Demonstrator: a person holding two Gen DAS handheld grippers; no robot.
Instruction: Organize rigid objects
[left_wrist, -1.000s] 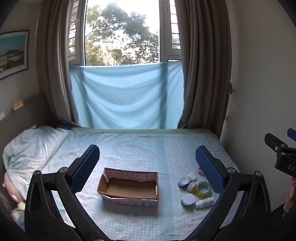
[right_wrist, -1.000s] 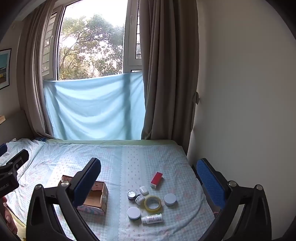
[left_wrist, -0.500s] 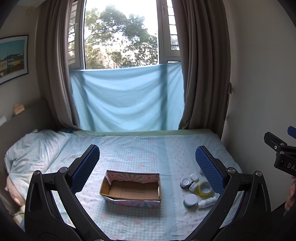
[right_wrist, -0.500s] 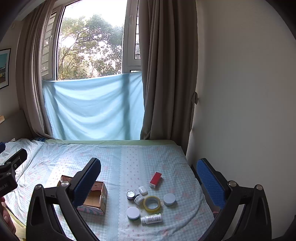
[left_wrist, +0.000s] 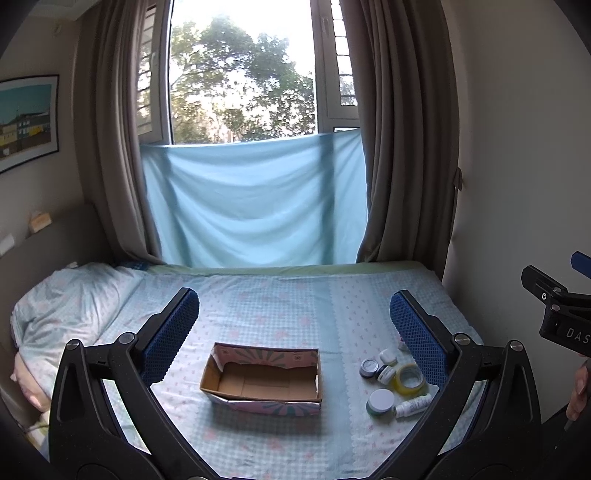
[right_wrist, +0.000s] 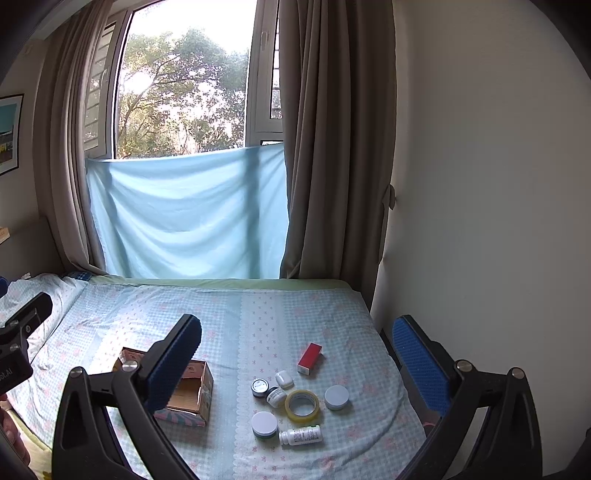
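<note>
An open cardboard box (left_wrist: 262, 380) with a patterned outside lies on the bed; it also shows in the right wrist view (right_wrist: 188, 391). Right of it lies a cluster: a yellow tape roll (right_wrist: 302, 405), a red box (right_wrist: 309, 358), a white bottle on its side (right_wrist: 301, 435), white-lidded jars (right_wrist: 264, 424) (right_wrist: 336, 397) and small jars (right_wrist: 259, 386). My left gripper (left_wrist: 291, 325) is open and empty, above the box. My right gripper (right_wrist: 295, 350) is open and empty, above the cluster.
The bed (left_wrist: 280, 306) has a light blue checked sheet. A pillow (left_wrist: 70, 295) lies at the left. Curtains (left_wrist: 406, 147) and a hung blue cloth (left_wrist: 255, 199) stand behind. A wall (right_wrist: 480, 184) runs along the bed's right edge.
Both views have tilted slightly, so the box and cluster sit a little lower in frame. Both grippers stay open and nothing on the bed has moved.
</note>
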